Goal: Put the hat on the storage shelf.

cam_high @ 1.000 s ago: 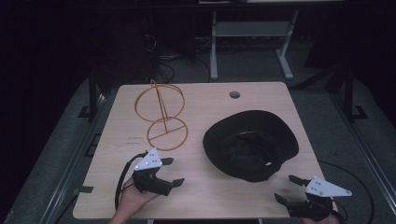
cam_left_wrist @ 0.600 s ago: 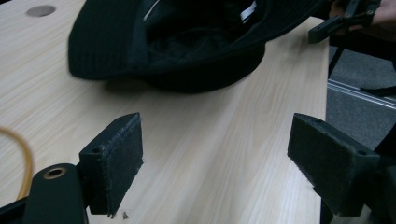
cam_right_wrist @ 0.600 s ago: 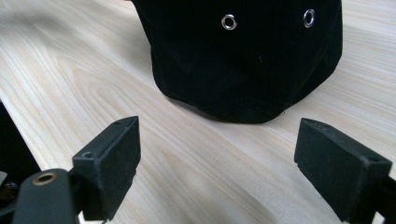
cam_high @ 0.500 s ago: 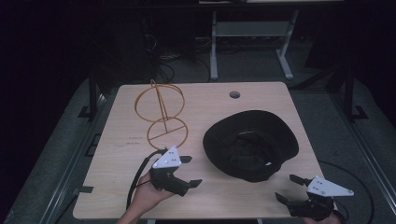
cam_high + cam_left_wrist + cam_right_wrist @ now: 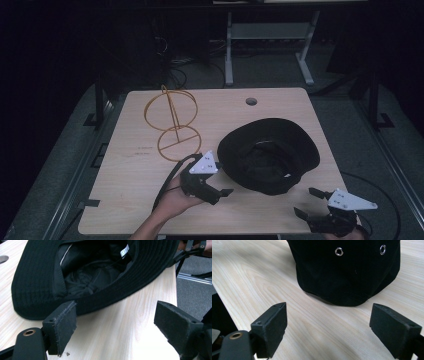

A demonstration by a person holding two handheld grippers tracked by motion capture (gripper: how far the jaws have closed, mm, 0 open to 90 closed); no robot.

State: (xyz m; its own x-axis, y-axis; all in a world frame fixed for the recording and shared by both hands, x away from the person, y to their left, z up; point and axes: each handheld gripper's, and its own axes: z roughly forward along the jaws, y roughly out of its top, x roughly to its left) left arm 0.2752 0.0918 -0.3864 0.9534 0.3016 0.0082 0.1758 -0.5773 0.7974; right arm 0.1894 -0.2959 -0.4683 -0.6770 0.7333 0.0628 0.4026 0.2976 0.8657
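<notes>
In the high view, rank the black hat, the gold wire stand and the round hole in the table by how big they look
1. black hat
2. gold wire stand
3. round hole

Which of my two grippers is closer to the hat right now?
The left gripper: its open jaws sit just beside the black hat's brim. The right gripper waits farther off at the table's near edge.

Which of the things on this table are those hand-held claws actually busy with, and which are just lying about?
In use:
- black bucket hat, lying upside down
- left gripper, open, jaws close to its brim
- right gripper, open, near the table's front edge, facing the hat

Lying about:
- gold wire stand, standing apart at the back left
- wooden table
</notes>
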